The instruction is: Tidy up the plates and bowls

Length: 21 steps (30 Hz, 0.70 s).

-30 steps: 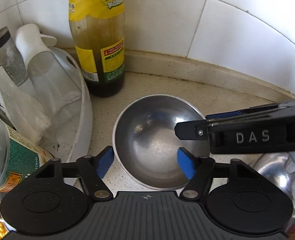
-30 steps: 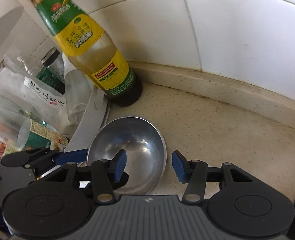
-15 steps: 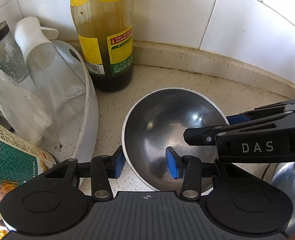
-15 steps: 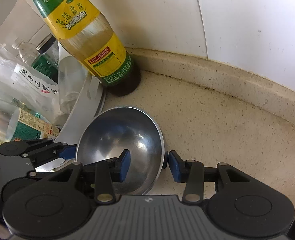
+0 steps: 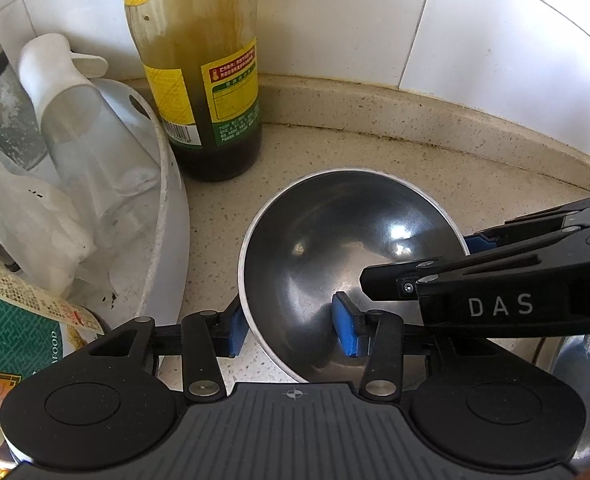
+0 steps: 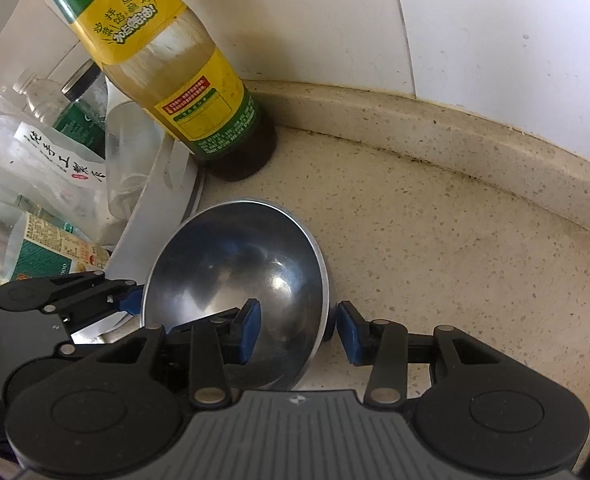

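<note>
Both grippers have closed in on the steel bowl since a second ago, when their jaws stood wide and short of its rim. Now the left gripper straddles the bowl's near-left rim, one blue pad outside the wall and the other inside the basin; the jaws are narrowed around the wall, though I cannot tell whether the pads press it. The right gripper straddles the opposite rim in the same way, one pad inside the bowl and one outside above the counter, with a visible gap between the outer pad and the rim, so these jaws are not yet clenched.

Between the two sets of jaws the bowl sits tilted on the speckled counter, its mouth turned up toward both cameras. Ahead of the jaws and slightly left stands a tall sauce bottle with a yellow and green label, upright against the white tiled wall. To the left of the jaws a white basin lies just beside the bowl, holding a clear plastic bottle with a white spout, a crumpled plastic bag and a green-labelled jar. At the far right edge of the left camera's view, a second shiny metal vessel shows behind the right gripper's arm.
</note>
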Available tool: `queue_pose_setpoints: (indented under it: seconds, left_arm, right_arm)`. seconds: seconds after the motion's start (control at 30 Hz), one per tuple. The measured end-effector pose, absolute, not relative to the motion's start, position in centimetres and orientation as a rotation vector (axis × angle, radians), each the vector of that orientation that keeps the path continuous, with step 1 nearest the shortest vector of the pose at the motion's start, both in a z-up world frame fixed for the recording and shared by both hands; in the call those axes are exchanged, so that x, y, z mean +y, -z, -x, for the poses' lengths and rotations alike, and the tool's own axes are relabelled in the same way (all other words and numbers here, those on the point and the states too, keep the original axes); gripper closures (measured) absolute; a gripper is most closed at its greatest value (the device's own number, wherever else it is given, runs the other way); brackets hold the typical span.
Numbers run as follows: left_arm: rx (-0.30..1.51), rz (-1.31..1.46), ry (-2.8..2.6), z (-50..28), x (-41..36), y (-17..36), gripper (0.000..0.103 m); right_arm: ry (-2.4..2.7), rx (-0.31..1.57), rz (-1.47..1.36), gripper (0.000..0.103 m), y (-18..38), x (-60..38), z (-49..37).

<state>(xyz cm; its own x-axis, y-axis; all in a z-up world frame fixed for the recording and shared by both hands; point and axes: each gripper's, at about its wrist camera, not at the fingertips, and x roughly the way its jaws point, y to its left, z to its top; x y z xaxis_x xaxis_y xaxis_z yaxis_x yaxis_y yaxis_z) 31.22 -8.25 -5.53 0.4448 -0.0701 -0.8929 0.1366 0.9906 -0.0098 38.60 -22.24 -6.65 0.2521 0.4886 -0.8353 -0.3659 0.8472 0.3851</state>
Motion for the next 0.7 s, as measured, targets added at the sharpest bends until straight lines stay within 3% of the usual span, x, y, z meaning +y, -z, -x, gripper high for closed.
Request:
queue_pose_setpoints:
  seconds: [0.2, 0.7]
  left_arm:
    - [1.095, -0.089, 0.135, -31.2, -8.8, 5.7, 0.045]
    - [1.060, -0.097, 0.169, -30.8, -9.8, 4.3, 0.052]
  right_arm:
    - [-0.580, 1.178, -0.116, 0.062, 7.0, -22.3, -38.6]
    - [-0.582, 1.135, -0.140, 0.064, 5.1, -23.8, -37.8]
